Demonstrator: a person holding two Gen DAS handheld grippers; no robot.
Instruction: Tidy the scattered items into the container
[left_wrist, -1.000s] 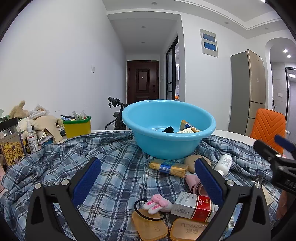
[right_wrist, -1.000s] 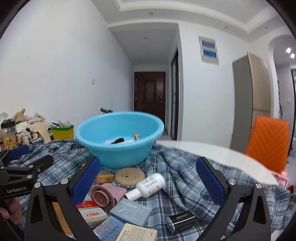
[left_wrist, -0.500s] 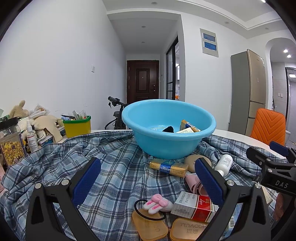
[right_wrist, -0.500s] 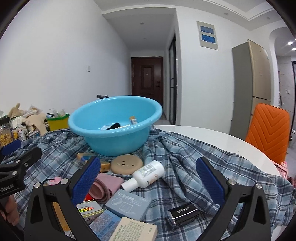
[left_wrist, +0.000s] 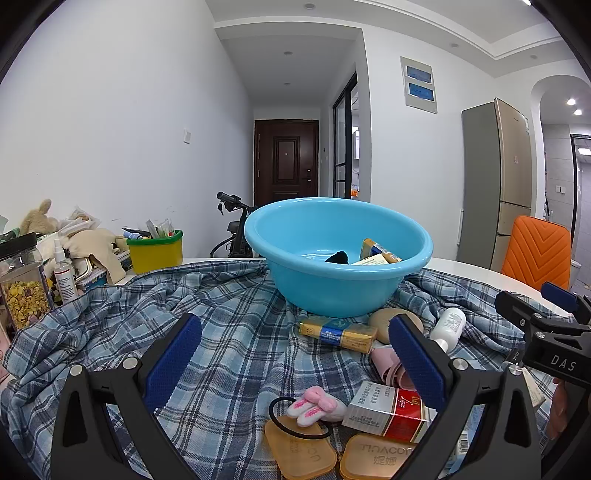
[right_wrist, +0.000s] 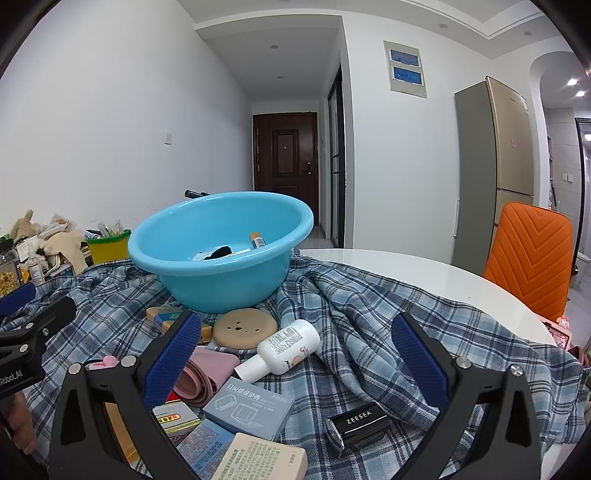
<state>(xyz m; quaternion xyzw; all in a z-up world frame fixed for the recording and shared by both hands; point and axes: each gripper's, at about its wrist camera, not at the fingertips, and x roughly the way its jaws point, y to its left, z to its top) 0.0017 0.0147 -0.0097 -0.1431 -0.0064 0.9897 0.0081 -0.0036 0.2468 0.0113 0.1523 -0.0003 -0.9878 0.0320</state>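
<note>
Clutter is spread over the checked cloth (right_wrist: 369, 325) on the worktop, just in front of the blue basin (right_wrist: 221, 258), which already holds a few things. The white bottle (right_wrist: 286, 347) is judged light, rigid and smooth enough to roll, so a hold across its body would suit. It lies on its side ahead of the right gripper (right_wrist: 295, 354), between the lines of the jaws, which stand wide apart and empty. The left gripper (left_wrist: 295, 358) is likewise spread with nothing held; the hair tie with its pink plush (left_wrist: 314, 406), soft and light, lies below its gap.
</note>
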